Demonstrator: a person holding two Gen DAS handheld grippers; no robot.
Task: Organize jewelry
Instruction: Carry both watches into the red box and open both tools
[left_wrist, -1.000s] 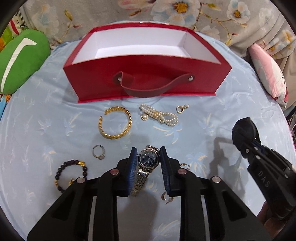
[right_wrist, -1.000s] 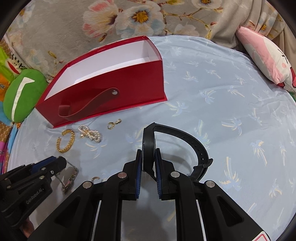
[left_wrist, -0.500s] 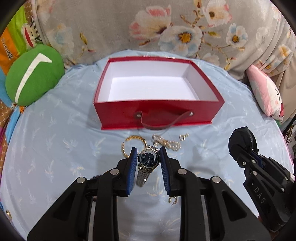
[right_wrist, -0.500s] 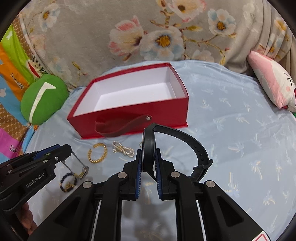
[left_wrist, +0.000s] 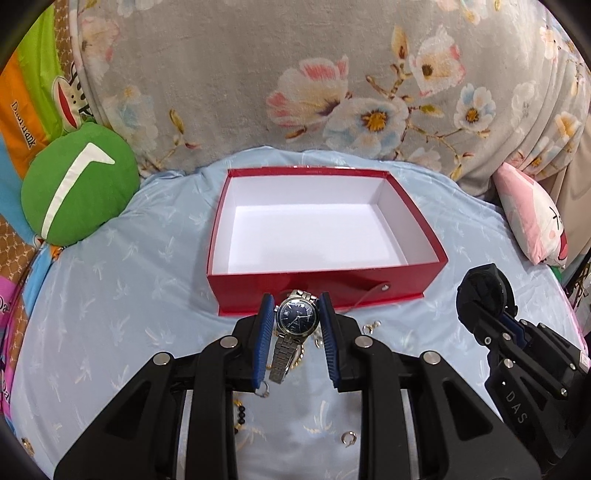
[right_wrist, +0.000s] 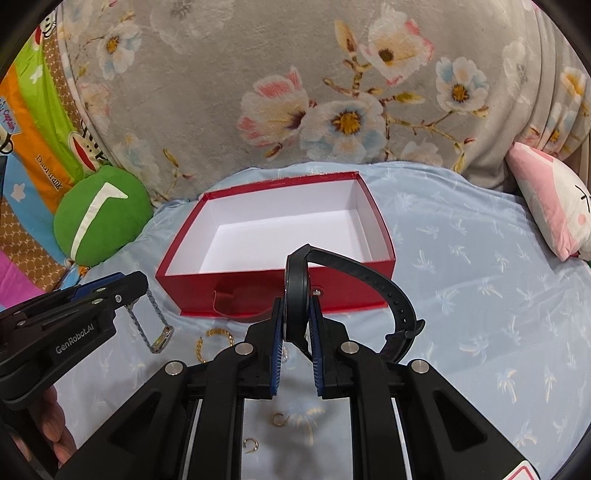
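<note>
Currently left gripper (left_wrist: 297, 321) clamps the silver watch (left_wrist: 297, 320), right gripper (right_wrist: 296, 314) clamps the black watch (right_wrist: 295, 291), both above the bedsheet (left_wrist: 110, 314) near the red box (left_wrist: 258, 291).

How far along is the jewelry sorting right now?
Nothing is stored yet: the red box is empty. In hand: the left gripper clamps a silver watch, the right gripper a black watch. Left on the cloth: a gold bracelet and small earrings.

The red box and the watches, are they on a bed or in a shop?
Most likely a bed at home, not a shop. The red box sits on a pale blue sheet, with a flowered blanket and a green cushion behind.
</note>
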